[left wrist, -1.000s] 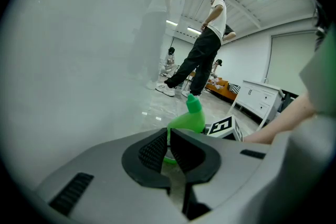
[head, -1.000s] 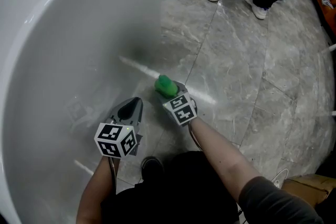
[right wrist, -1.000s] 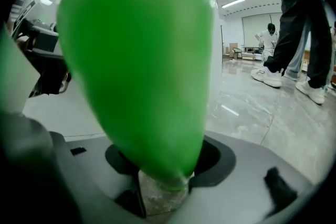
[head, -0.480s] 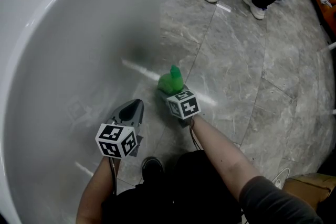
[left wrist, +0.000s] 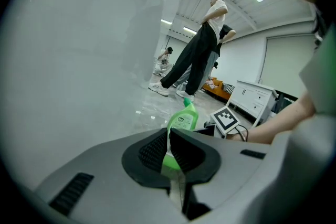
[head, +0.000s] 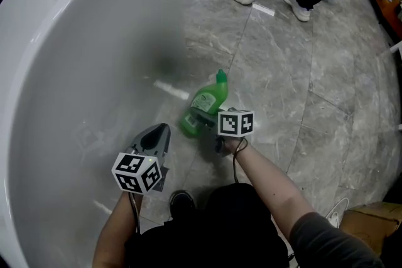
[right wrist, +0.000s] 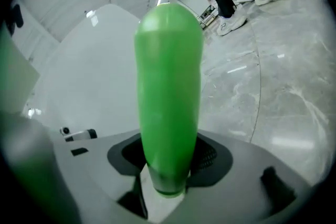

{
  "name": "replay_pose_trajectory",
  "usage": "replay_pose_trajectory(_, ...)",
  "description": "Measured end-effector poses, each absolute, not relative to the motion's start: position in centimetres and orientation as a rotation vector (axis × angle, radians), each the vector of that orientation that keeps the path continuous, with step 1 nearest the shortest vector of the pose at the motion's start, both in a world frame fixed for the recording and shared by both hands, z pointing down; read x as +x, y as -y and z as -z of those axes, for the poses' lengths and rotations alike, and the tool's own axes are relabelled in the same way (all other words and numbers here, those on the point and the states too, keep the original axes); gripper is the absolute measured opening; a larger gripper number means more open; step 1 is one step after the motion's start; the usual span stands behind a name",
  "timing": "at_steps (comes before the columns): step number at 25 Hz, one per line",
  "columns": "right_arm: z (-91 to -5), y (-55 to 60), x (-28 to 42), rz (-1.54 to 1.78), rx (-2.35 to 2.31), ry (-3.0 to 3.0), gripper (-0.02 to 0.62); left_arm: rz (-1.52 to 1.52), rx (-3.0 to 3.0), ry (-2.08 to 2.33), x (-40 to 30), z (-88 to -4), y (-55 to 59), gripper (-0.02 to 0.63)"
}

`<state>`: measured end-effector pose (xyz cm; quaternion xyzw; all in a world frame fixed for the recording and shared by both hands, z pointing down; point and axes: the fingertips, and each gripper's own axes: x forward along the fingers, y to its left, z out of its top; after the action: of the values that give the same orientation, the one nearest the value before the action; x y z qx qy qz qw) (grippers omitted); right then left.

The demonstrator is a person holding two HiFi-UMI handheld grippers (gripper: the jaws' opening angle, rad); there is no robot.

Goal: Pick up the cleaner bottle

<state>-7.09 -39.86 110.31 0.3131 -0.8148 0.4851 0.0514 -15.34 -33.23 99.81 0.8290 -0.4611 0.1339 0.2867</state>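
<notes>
The right gripper [head: 202, 117], clamped round the green cleaner bottle [head: 209, 97], has rolled and raised it in the last second, so it now seems clear of the floor [head: 282, 72] beside the white tub [head: 75, 72], while the left gripper [head: 158, 132] hangs closed and empty.

— Changed with the cleaner bottle [head: 208, 97] since a second back?
— Tipped from upright to slanting, cap now aimed away across the floor [head: 282, 72]. Rolled over by the right gripper [head: 200, 117]; lifted a little.
</notes>
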Motion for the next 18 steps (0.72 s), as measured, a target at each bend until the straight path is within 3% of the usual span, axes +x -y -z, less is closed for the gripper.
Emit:
replay_pose_trajectory(9, -100.7, 39.5, -6.0, -1.677, 0.847, 2.687, 0.202, -0.356, 2.307, 1.206, -12.9, -94.7, 33.2, 0.028)
replay_pose_trajectory(18, -86.7, 36.9, -4.2, -1.810, 0.875, 2.707, 0.202, -0.362, 2.370, 1.169, -11.8, -82.5, 33.9, 0.028)
